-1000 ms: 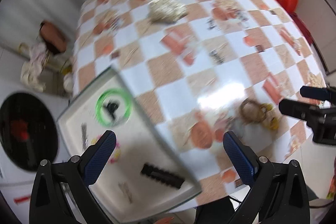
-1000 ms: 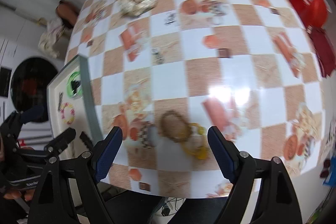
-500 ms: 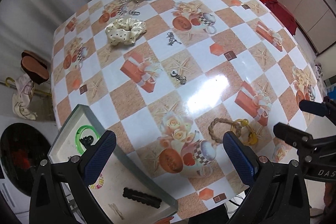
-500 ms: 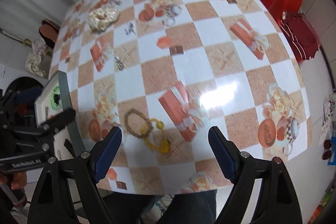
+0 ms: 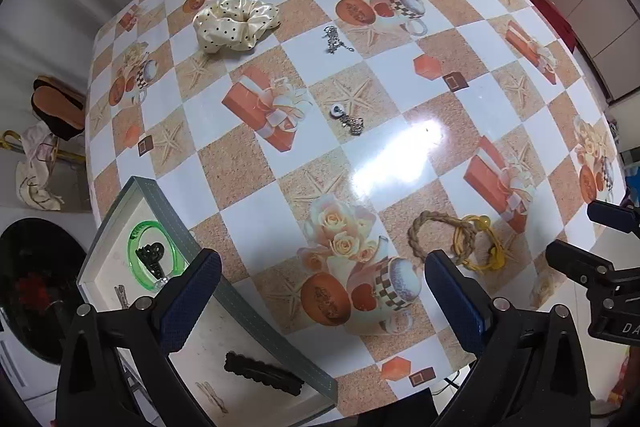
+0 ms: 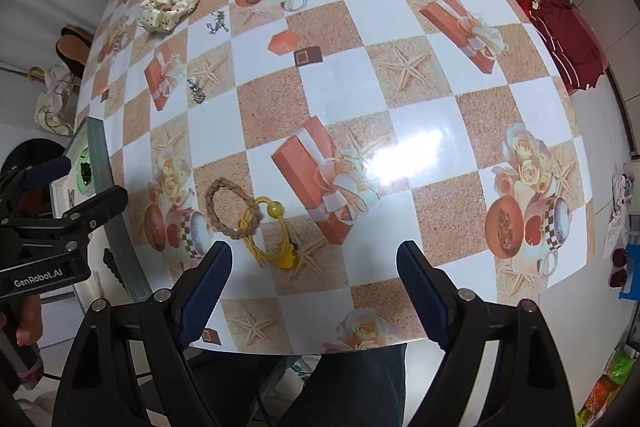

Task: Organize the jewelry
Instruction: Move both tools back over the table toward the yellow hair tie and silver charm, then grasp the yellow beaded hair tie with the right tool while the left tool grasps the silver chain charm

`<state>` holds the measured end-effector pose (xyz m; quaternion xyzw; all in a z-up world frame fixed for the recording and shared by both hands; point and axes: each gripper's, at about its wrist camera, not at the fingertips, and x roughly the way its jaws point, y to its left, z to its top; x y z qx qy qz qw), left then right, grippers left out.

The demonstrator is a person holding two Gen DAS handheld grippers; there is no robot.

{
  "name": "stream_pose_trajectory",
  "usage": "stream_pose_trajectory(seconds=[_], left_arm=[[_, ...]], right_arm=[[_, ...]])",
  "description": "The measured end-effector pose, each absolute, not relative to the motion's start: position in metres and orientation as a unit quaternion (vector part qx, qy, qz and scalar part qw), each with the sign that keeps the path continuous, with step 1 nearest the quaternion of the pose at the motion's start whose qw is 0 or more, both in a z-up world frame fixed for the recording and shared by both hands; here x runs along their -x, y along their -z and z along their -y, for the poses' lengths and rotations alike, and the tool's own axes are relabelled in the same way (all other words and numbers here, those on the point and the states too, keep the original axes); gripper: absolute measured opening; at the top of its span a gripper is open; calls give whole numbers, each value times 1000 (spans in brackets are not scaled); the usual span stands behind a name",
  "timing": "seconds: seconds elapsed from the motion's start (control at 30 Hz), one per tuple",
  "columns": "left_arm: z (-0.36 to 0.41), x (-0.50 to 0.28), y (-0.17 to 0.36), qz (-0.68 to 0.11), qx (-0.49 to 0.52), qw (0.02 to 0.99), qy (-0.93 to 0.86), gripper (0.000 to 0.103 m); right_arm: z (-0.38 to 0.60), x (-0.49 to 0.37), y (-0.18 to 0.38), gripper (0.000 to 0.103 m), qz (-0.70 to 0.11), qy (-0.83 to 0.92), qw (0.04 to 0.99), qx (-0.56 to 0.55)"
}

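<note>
**Both claws drift in over the bracelets, nothing held yet**

Both claws have slid across the desk (image 5: 420, 75) since a second ago: the tray (image 5: 256, 319), which filled the lower left of your left view, now sits at that view's corner, and the tangled bracelets lie closer to each claw's reach. Your left claw (image 5: 320, 301) hangs wide open and empty above the printed teacup. Your right claw (image 6: 314, 285) is just as wide and just as empty, with the braided bracelet (image 6: 228, 205) and the yellow cord bracelet (image 6: 266, 233) up and left of its span, near its left pad rather than between the two.

The bracelets sit near the desk's front edge, the yellow cord looped through or over the braid; from here you cannot tell which. Likely trouble starts there. Close on one and you may drag both, or lift one and let the other drop off the edge. A pinch from this offset could catch only the cord's bead and let it slip. The oilcloth looks glossy, so a grazing pad may push the pair instead of gripping.

Farther back wait a scrunchie (image 5: 234, 23), two small chains and a heap of clips. The tray already holds a green bangle (image 5: 154, 255) and a black clip (image 5: 262, 373).
</note>
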<state>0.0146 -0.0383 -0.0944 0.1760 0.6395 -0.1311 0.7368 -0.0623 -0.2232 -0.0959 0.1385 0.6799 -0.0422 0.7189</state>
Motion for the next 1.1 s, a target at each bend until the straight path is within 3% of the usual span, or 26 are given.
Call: stream_pose_trajectory(seconds=[0.77, 1.07, 1.1], left_arm=[[9, -42, 125, -648, -88, 750, 99, 103], [9, -54, 143, -653, -74, 746, 107, 103], [9, -55, 145, -653, -75, 746, 107, 100]], right_arm=[[245, 76, 132, 87, -690, 46, 702, -170], [219, 68, 151, 87, -710, 24, 690, -135], [216, 66, 153, 86, -712, 24, 690, -127]])
